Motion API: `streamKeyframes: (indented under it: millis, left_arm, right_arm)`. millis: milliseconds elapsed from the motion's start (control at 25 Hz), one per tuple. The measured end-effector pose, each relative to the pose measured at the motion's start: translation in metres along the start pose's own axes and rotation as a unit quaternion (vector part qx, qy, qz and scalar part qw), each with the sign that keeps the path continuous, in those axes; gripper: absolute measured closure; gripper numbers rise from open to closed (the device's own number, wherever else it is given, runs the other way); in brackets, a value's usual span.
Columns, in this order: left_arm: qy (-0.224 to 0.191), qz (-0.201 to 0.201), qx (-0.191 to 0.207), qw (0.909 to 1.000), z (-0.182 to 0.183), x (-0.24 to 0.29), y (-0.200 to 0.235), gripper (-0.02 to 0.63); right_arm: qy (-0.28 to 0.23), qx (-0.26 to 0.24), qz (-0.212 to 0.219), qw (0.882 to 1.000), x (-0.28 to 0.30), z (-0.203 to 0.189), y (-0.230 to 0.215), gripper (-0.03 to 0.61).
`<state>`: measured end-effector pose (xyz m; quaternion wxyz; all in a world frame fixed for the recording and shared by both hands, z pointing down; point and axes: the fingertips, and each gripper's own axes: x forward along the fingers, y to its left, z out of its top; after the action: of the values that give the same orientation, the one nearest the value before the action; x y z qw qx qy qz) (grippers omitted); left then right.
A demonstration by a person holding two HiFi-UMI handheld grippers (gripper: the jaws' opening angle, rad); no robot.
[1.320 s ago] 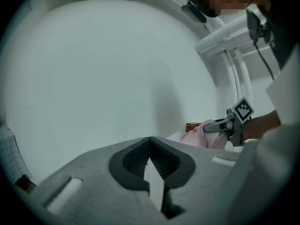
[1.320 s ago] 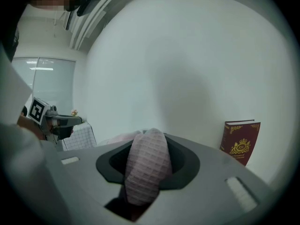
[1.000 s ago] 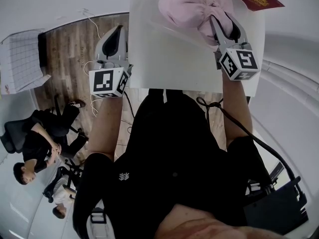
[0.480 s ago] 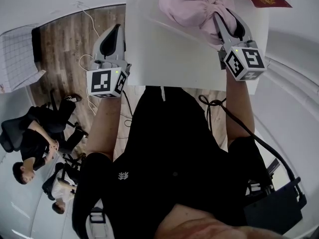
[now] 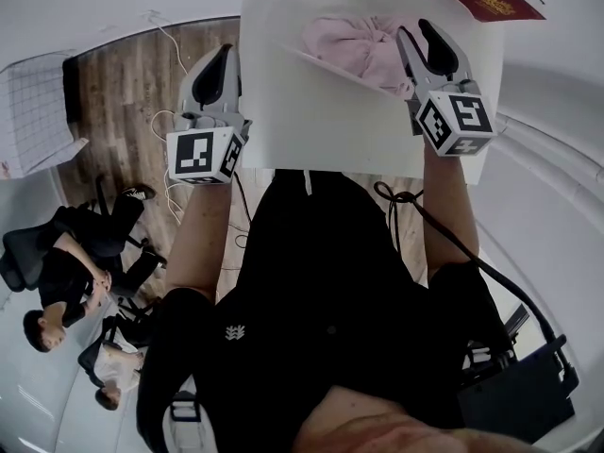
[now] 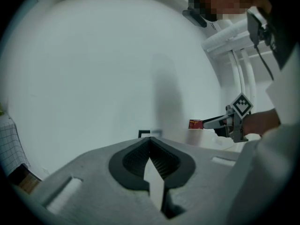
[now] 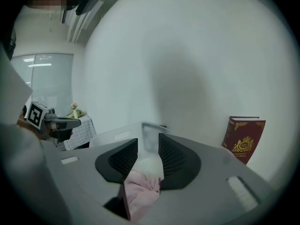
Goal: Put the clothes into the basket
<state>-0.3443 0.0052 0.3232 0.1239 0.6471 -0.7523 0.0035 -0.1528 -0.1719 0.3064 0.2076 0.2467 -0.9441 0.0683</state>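
Pink garment lies in basket, between right gripper's just-opening jaws.

Both bare forearms reach forward, well apart. The left gripper sits nearly level, jaws closed together on nothing. The right gripper tips down a little more; its jaws have just been opening, with pink cloth lying loose between them.
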Motion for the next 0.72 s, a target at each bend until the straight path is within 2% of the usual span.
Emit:
streamKeyframes:
  millis: [320, 520, 720]
  left_arm:
    - [-0.016, -0.003, 0.014, 0.9998, 0.023, 0.008, -0.005, 0.612]
    - [-0.026, -0.011, 0.019, 0.9994, 0.037, 0.010, -0.010, 0.613]
    - [-0.044, -0.028, 0.036, 0.9980, 0.063, 0.013, -0.020, 0.614]
  right_arm:
    - [-0.071, 0.005, -0.042, 0.997, -0.027, 0.032, -0.029, 0.434]
    - [-0.084, 0.013, -0.021, 0.996, -0.043, 0.036, -0.030, 0.434]
    - [-0.091, 0.018, -0.029, 0.995, -0.069, 0.046, -0.038, 0.456]
